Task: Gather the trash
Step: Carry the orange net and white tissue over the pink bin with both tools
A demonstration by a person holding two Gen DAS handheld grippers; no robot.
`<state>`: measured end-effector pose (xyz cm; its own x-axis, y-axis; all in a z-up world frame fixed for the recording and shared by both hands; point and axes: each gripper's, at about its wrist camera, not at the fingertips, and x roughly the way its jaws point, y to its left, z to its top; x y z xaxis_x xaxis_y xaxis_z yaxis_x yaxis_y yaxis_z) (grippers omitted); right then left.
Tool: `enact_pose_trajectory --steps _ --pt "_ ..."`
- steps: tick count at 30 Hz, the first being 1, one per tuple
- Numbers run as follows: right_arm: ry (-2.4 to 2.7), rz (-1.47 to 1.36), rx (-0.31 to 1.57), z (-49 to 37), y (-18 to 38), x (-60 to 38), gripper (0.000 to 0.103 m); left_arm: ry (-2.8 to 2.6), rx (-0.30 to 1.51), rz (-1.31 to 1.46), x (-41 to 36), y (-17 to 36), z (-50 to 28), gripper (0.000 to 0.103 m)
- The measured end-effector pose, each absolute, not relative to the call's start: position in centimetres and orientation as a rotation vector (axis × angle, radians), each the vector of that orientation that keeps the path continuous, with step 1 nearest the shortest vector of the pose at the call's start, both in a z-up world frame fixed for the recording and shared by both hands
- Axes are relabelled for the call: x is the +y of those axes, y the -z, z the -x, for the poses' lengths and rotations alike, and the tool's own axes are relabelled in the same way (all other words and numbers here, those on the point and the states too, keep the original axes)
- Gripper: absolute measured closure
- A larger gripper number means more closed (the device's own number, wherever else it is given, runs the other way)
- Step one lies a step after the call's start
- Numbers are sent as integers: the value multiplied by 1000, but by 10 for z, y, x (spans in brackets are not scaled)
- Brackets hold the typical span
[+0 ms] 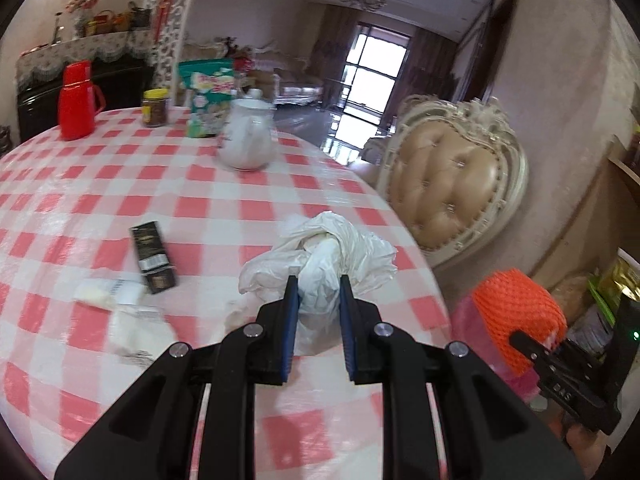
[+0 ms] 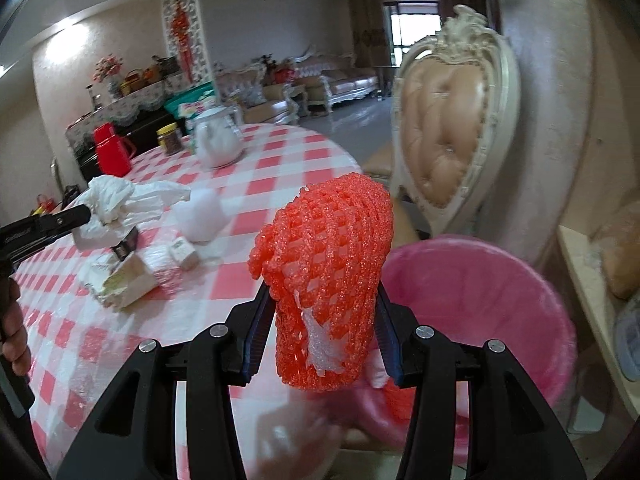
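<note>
Far edge of the table (image 1: 120, 184), left to right: red thermos (image 1: 78, 100), brown jar (image 1: 155, 107), green snack bag (image 1: 208, 96), white teapot (image 1: 248, 136). Nearer in, black carton (image 1: 153, 256) and white wrappers (image 1: 120, 312) lying on the checked cloth. Left gripper (image 1: 319, 284) pinching a crumpled white tissue wad (image 1: 320, 256), lifted above the table's near right edge. Right gripper (image 2: 324, 300) clamped on an orange foam net (image 2: 324, 264), held up beside the table's right edge, just over the rim of the pink bin (image 2: 520, 276). Cream tufted chair (image 2: 452, 128) behind.
</note>
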<state>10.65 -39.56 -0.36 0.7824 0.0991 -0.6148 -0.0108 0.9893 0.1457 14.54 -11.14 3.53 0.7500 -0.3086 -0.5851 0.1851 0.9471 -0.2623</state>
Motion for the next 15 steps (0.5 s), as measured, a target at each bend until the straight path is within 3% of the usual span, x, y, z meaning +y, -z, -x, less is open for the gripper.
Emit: enact_pose_trajectory --steps 15 --pt "68 -165 681 -103 15 -464 57 434 670 130 -206 -41 -136 84"
